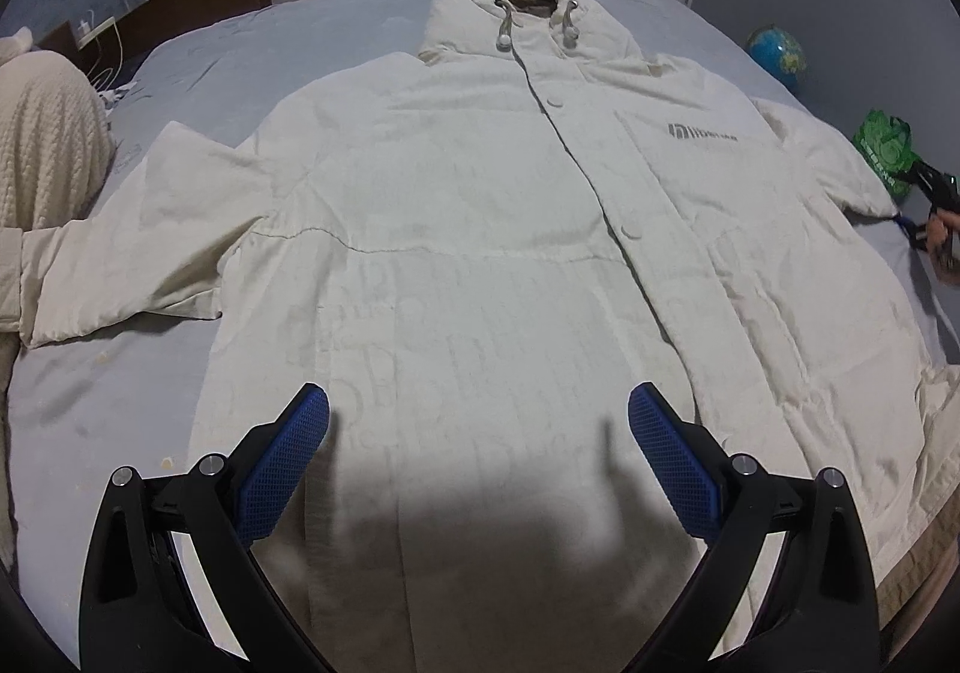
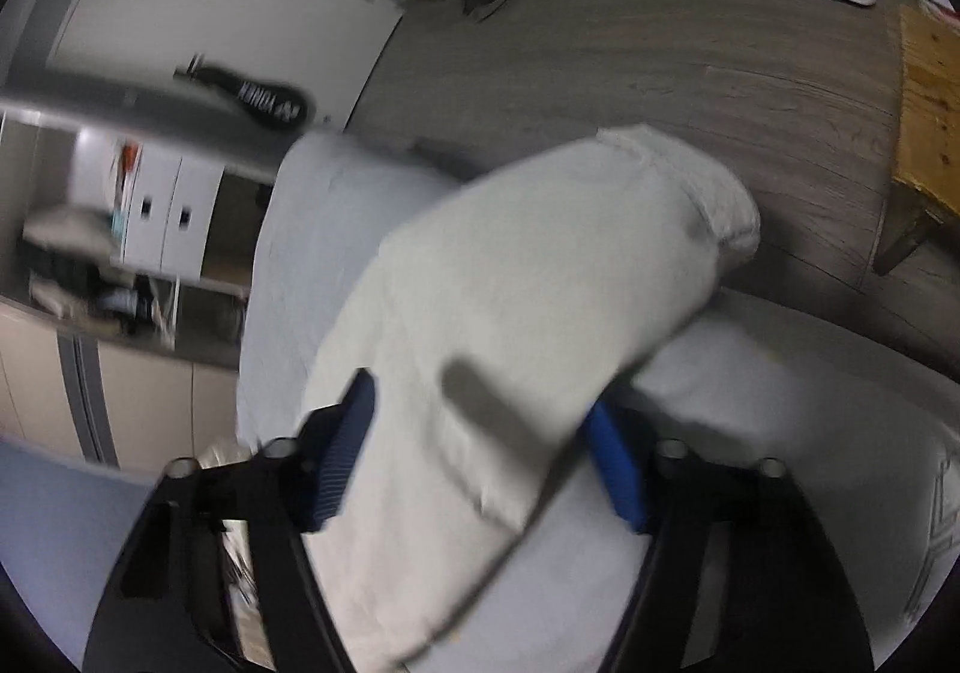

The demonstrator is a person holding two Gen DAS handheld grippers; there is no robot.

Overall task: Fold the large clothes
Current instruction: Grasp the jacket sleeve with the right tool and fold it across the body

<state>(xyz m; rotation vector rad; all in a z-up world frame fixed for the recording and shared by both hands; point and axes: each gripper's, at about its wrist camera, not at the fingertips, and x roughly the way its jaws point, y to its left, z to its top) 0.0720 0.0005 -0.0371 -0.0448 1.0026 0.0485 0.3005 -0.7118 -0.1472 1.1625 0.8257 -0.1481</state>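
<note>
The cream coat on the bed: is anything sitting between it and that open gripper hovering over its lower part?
Nothing visible. The left gripper hangs open over the coat near its hem, with only its own shadow on the fabric. The right gripper has the sleeve between its fingers.

Cream hooded coat (image 1: pixel 480 229) lies front-up, spread flat on bed ahead of your left tool (image 1: pixel 479 454); hem nearest, hood farthest. Front closed, round snaps down placket, two drawcords at hood, grey logo on chest to right. One sleeve stretched out flat to left. Other sleeve (image 2: pixel 528 325) lifted off bed, between fingers of your right tool (image 2: pixel 480 457), cuff pointing away; view blurred.
</note>
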